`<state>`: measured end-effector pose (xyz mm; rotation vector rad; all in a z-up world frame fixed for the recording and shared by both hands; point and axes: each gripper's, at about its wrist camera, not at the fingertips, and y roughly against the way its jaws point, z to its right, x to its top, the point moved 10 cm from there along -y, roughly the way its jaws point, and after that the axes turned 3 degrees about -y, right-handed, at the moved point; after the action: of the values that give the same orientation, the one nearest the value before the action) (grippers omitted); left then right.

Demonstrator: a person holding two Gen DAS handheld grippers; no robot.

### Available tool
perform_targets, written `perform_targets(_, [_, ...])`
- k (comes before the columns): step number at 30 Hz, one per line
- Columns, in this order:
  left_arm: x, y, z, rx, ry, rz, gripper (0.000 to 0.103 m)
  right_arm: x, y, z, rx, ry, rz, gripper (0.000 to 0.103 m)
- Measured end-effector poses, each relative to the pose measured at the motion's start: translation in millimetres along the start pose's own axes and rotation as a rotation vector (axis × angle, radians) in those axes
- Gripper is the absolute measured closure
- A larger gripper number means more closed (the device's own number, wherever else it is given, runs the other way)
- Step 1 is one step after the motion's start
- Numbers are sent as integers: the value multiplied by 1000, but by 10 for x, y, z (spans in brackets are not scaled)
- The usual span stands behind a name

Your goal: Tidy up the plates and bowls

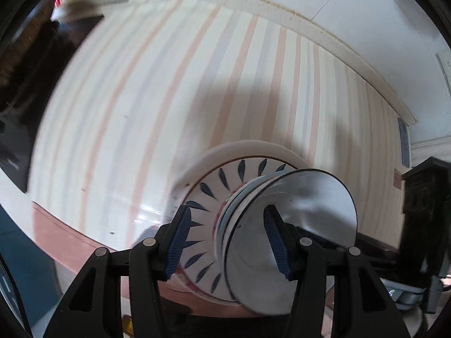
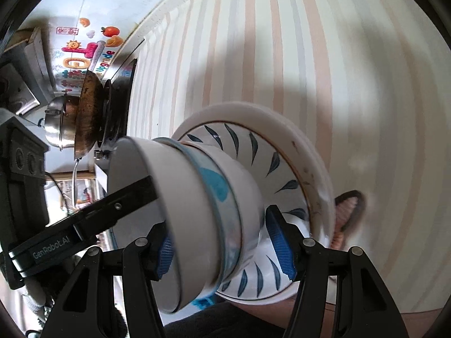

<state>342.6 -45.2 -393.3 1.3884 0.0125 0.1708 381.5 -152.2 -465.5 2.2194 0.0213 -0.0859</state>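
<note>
A stack of dishes stands on the striped table (image 1: pixel 169 98). At the bottom are a plain white plate (image 1: pixel 253 148) and a plate with dark blue leaf marks (image 1: pixel 225 174). Nested bowls (image 1: pixel 296 211) sit on top. In the right wrist view the same stack shows: white plate (image 2: pixel 282 124), leaf plate (image 2: pixel 267 155), a bowl with a blue mark (image 2: pixel 220 186), a white bowl (image 2: pixel 169 183). My left gripper (image 1: pixel 231 242) is open, its fingers either side of the bowls' rim. My right gripper (image 2: pixel 225 250) is open around the bowls. The left gripper's finger (image 2: pixel 112 205) reaches over the top bowl.
A dark wok and a steel pot (image 2: pixel 84 118) stand on a stove at the table's far end. A colourful sticker (image 2: pixel 90 50) is on the wall. Dark furniture (image 1: pixel 422 197) stands at the right. A slipper (image 2: pixel 349 211) lies past the stack.
</note>
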Motion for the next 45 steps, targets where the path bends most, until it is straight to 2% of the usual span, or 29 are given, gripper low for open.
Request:
perform_targets(4, [-2,209,-60,40,-30,63,49,-3,268,-27,-113,56,76,37])
perform_targets(5, [-10,252,-73,45,-38,74,45,-8,334,-36,-144,68,98,31])
perform_targets(7, [-24,347,-94,57,-60,105,27,-38,502,-85,-207,98,153,18])
perform_targets(9, [-36,482,-127,72,-83,155,17,-93,664,-139,-272,114,207,15])
perform_targets(12, [-69,704,-184,89,-116,223,8,-218,894,-276,-340,130,289,11])
perform_targets(16, [-199,1069,-225,106,-176,317,7,-538,1281,-585,-399,124,453,8])
perform_targets(22, [-607,1703,-229,106,-279,438,7,-1139,1680,-1034,-447,111,613,6])
perform_targets(29, [-1127,2241,-233,89,-309,531,7,-1866,2114,-1450,-455,123,729,5])
perform_targets(37, [-1748,2729,-301,92,-270,632,7,-2671,2509,-1779,-466,181,848,4])
perform_targets(45, [-2321,3016,-334,115,-249,695,7,-3332,2660,-1814,-454,209,883,4])
